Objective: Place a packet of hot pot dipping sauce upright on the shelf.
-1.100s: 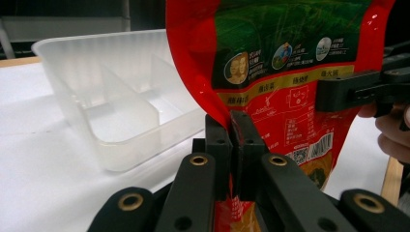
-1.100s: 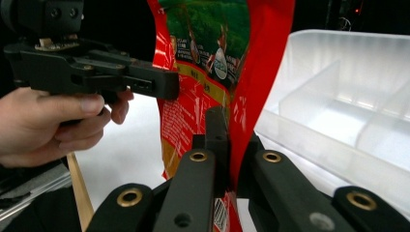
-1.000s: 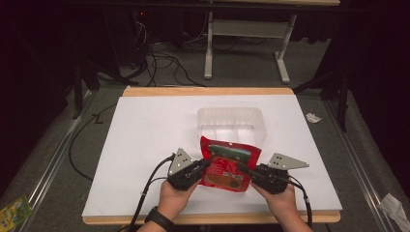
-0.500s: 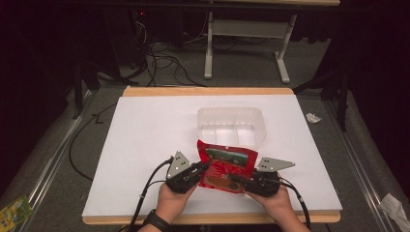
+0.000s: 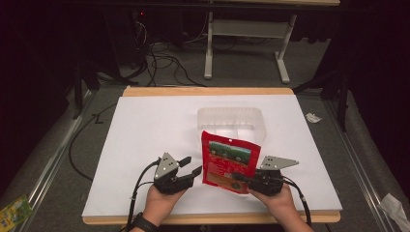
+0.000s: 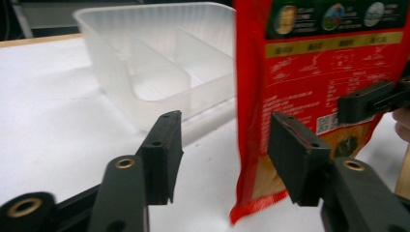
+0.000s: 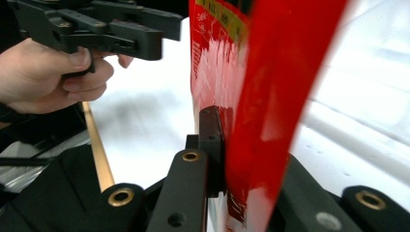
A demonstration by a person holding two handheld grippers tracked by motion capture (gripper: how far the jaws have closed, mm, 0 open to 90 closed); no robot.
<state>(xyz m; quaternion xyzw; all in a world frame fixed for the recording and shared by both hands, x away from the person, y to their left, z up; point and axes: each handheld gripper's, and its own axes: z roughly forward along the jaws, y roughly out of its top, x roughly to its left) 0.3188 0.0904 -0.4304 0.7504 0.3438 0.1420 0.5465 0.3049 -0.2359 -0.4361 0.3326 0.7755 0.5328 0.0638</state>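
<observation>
A red food pouch [image 5: 229, 162] stands upright near the table's front edge, just in front of a clear plastic divided tray [image 5: 231, 120]. My right gripper [image 5: 240, 178] is shut on the pouch's lower right edge; in the right gripper view the pads [image 7: 212, 140] pinch the red film [image 7: 261, 111]. My left gripper [image 5: 191, 165] sits a little left of the pouch. Its jaws have just been opening and hold nothing. In the left gripper view, the open left gripper [image 6: 225, 154] faces the tray [image 6: 159, 53], with the pouch [image 6: 319, 82] behind its right finger [image 6: 295, 159].
The white table top [image 5: 145, 145] has wooden front and back edges. Cables and a desk frame [image 5: 241, 29] lie on the floor beyond. A paper scrap [image 5: 313, 117] lies at the right, a green packet [image 5: 12, 210] on the floor at the left.
The left gripper has let go of the pouch, opened and drawn away to the left. The pouch, earlier lying low between both grippers, now stands upright in the right gripper alone.
</observation>
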